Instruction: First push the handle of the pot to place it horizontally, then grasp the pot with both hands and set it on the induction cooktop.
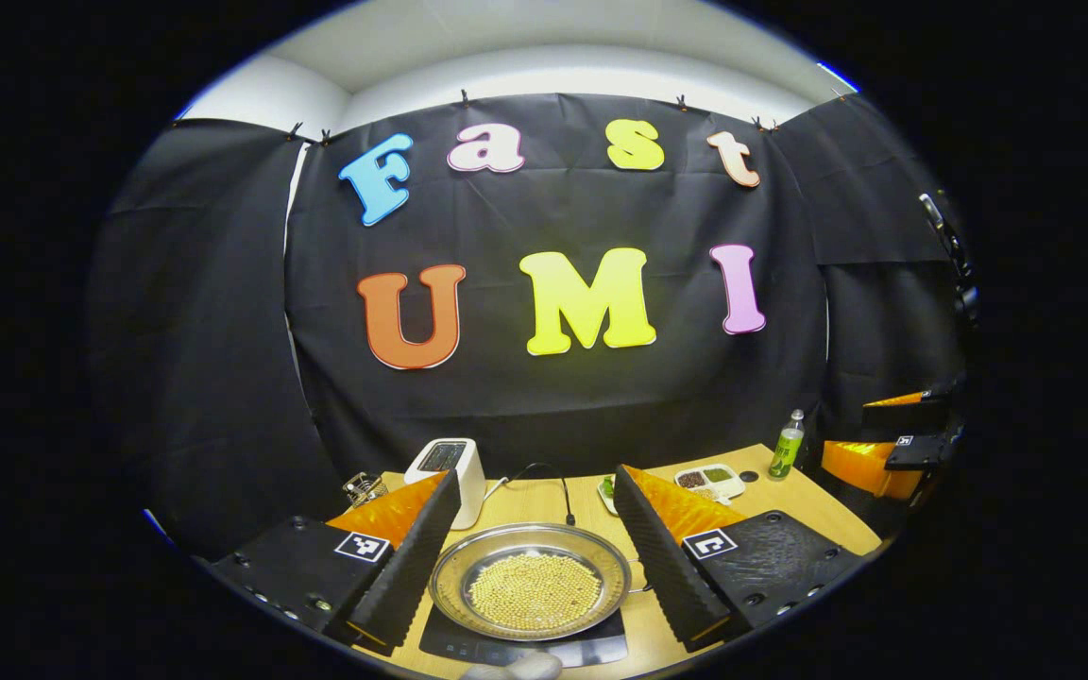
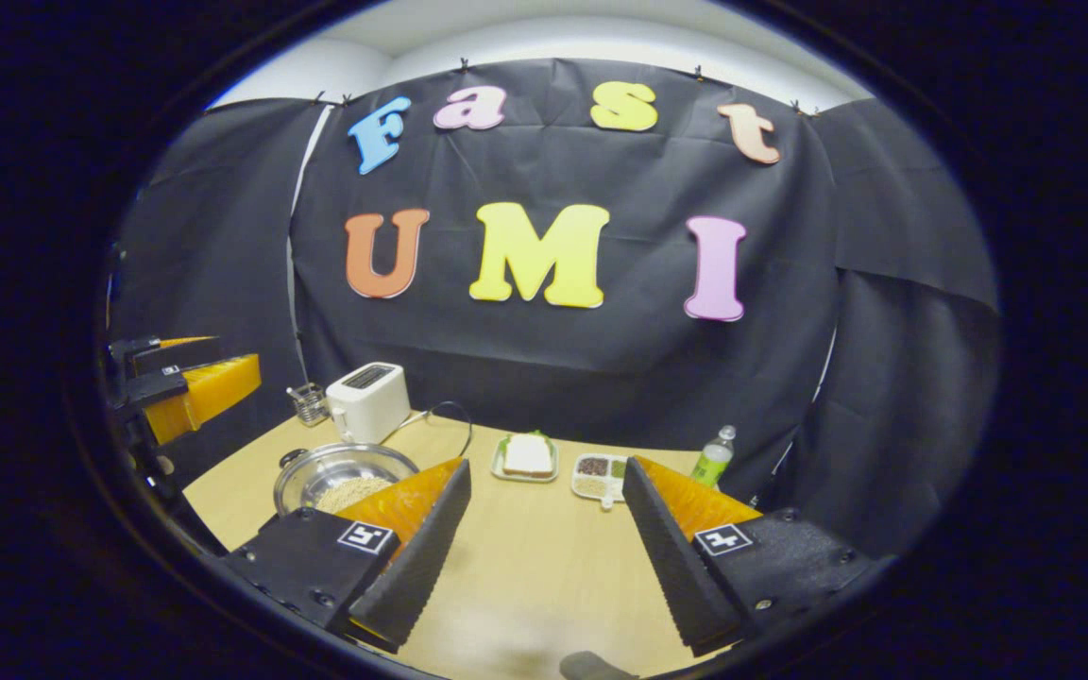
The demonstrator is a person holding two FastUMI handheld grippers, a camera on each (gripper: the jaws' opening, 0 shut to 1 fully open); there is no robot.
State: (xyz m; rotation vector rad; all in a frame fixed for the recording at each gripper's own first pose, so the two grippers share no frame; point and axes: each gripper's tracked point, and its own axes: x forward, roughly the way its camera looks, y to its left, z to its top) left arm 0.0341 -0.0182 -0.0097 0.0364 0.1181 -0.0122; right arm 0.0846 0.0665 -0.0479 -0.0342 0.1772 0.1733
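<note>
While both tools hang clear of the work, these points stand:

Pot: the pot sits low centre in the left gripper view, on the cooktop, full of small pale beads; in the right gripper view it lies at lower left.

Handle: a small loop handle juts from the pot's right rim.

Left gripper: the left gripper hangs above the pot with jaws spread wide, holding nothing, touching nothing.

Right gripper: the right gripper is likewise agape and empty over bare table, to the right of the pot.

Risk, spill: the pot is shallow and heaped, so a tilted or uneven two-sided lift would likely roll beads out.

Risk, slip: the thin rim gives little purchase; a pinch at one side could let it skid on the smooth cooktop.

Risk, snag: the cord trails just behind the pot.

Surface: a pale wood table, smooth and flat.

Room: black cloth wall; toaster at back left, sandwich plate, divided dish, bottle at back right.
</note>
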